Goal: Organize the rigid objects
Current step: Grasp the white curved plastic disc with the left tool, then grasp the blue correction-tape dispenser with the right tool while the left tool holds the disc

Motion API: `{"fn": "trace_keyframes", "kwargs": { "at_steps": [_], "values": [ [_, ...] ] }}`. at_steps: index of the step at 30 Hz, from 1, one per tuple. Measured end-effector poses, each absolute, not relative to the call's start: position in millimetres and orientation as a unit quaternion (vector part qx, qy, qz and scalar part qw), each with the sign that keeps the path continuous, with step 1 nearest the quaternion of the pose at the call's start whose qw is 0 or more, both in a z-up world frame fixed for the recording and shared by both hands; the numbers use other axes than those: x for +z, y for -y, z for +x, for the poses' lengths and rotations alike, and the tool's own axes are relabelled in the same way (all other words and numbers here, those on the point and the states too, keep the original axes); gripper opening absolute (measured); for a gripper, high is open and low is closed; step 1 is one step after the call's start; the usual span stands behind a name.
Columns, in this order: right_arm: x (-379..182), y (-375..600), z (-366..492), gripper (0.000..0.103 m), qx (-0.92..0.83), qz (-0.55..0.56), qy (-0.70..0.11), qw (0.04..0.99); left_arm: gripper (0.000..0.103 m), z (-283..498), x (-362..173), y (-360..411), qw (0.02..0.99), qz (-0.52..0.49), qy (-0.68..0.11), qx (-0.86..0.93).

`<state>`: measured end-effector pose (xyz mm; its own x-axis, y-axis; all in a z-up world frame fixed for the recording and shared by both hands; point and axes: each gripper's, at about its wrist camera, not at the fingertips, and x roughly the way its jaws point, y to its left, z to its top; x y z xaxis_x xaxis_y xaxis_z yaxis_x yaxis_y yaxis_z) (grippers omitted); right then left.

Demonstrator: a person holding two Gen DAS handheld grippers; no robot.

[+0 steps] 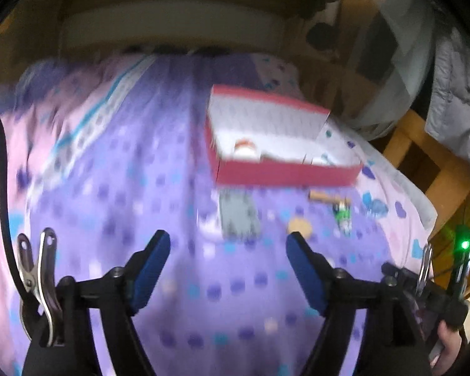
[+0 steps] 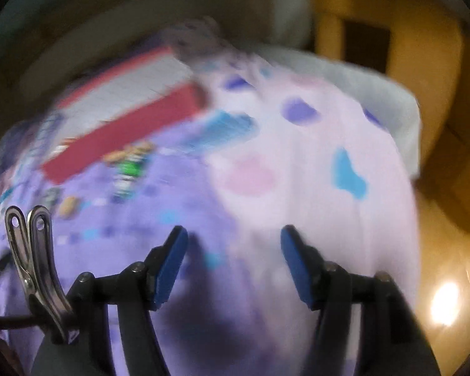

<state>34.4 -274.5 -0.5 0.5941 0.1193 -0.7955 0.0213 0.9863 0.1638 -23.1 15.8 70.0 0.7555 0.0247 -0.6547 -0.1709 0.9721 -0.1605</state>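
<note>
The left tool [image 1: 227,239] has its blue-padded fingers [image 1: 150,269] spread wide with nothing between them. The right tool [image 2: 233,235] is likewise spread and empty. A bare hand [image 1: 448,341] shows at the left tool's lower right edge.

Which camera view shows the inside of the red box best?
The left wrist view: the red box faces it openly, so its white interior and a small round object inside show. In the right wrist view the box is tilted and blurred; mostly its red side wall shows.
</note>
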Motion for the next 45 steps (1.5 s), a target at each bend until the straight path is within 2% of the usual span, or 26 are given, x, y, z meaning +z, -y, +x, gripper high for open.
{"fn": "trace_keyframes", "kwargs": {
  "at_steps": [5,10,13,14,24,32,37,38,40,43,45],
  "values": [
    [-4,255,35,0.069,0.018,0.036,-0.454,0.89,0.085,35,64,-20,0.918,-0.098,-0.384,0.022],
    [-5,256,34,0.07,0.024,0.048,-0.457,0.888,0.082,83,10,-13,0.878,-0.093,-0.469,0.038],
    [-5,263,37,0.07,0.025,0.048,-0.458,0.887,0.067,82,6,-3,0.885,-0.063,-0.46,0.046],
    [-5,263,36,0.071,0.026,0.049,-0.458,0.887,0.042,80,9,-2,0.889,-0.056,-0.451,0.052],
    [-7,261,41,0.073,0.028,0.048,-0.463,0.885,0.042,10,61,6,0.933,-0.101,-0.345,-0.007],
    [-8,258,42,0.074,0.024,0.041,-0.465,0.884,0.042,-31,44,5,0.919,-0.146,-0.364,-0.05],
    [-7,257,43,0.074,0.024,0.04,-0.465,0.884,0.043,-10,12,17,0.881,-0.13,-0.452,-0.052],
    [-7,257,43,0.074,0.024,0.04,-0.465,0.884,0.043,-11,16,20,0.885,-0.122,-0.447,-0.048],
    [-7,257,43,0.074,0.023,0.039,-0.466,0.884,0.045,-15,19,24,0.889,-0.111,-0.442,-0.043],
    [-7,257,43,0.074,0.024,0.04,-0.466,0.884,0.055,-19,20,22,0.889,-0.124,-0.439,-0.043],
    [-7,257,44,0.074,0.024,0.04,-0.466,0.883,0.057,-23,21,16,0.887,-0.149,-0.434,-0.041]
  ]
}}
